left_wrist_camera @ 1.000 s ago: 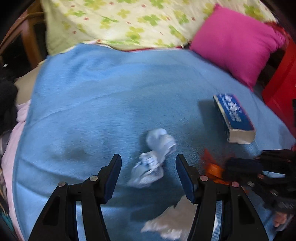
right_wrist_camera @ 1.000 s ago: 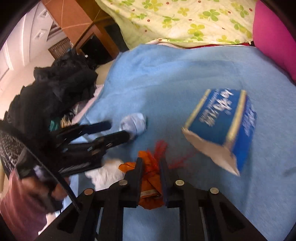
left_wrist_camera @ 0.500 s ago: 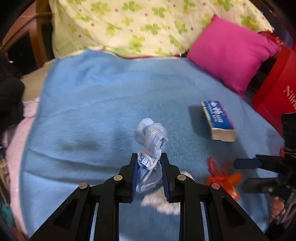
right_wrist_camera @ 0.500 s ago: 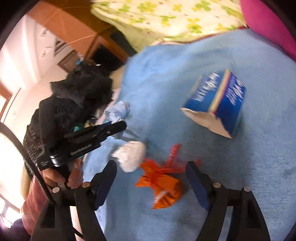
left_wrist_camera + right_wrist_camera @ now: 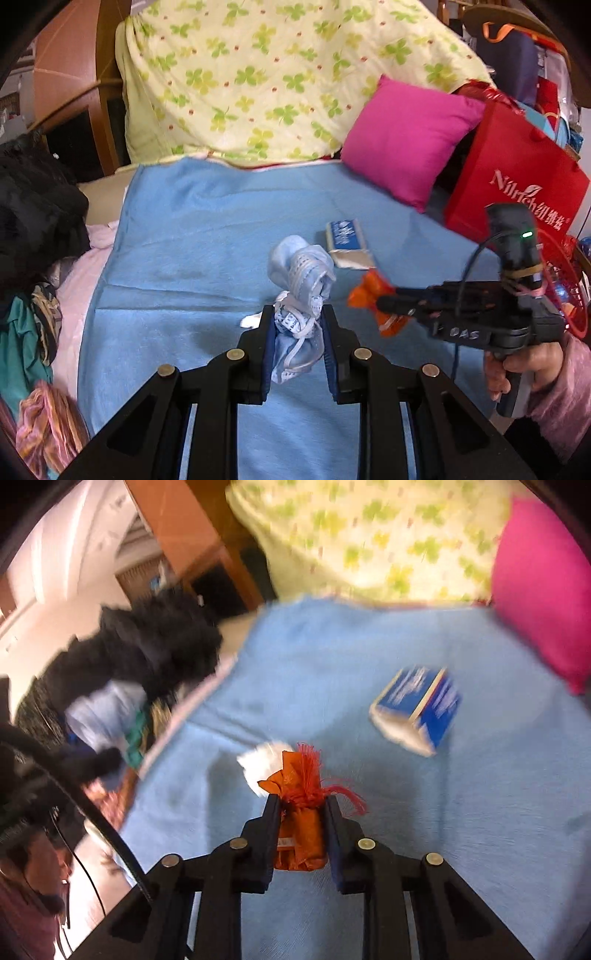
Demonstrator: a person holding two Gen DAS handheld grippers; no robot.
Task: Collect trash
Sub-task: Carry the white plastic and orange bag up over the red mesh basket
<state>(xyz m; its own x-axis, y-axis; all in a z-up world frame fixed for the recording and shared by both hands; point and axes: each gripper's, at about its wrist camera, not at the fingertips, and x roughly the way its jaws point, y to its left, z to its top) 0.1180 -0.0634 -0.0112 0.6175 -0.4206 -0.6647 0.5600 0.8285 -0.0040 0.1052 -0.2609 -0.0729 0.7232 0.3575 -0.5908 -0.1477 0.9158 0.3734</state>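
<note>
Trash is what both of our grippers carry. In the left wrist view, our left gripper (image 5: 298,325) is clamped narrow on a crumpled pale blue face mask (image 5: 300,291), whose bunched top sticks up past the fingertips while its lower end hangs between the two fingers, lifted clear of the blue blanket (image 5: 192,236). A bit of white tissue (image 5: 252,320) peeks out on the blanket just left of the left finger. Farther back lies a blue box (image 5: 347,242) on its side, with a pink pillow (image 5: 410,138) and a clover-print quilt (image 5: 266,77) behind it and a red paper bag (image 5: 513,184) at the right. Our right gripper (image 5: 382,303) comes in from the right, held by a hand (image 5: 517,365) in a pink sleeve, and it pinches an orange wrapper (image 5: 373,299) at its tip. In the right wrist view, which is blurred, the right gripper (image 5: 301,806) has just been closing and now squeezes the orange wrapper (image 5: 299,830) between its fingers; red frayed strands stick out above the fingertips. The white tissue (image 5: 264,762) sits on the blanket (image 5: 480,812) just beyond the wrapper, the blue box (image 5: 419,709) lies farther off to the right, and a heap of black clothing (image 5: 147,646) rises at the left edge of the bed.
</note>
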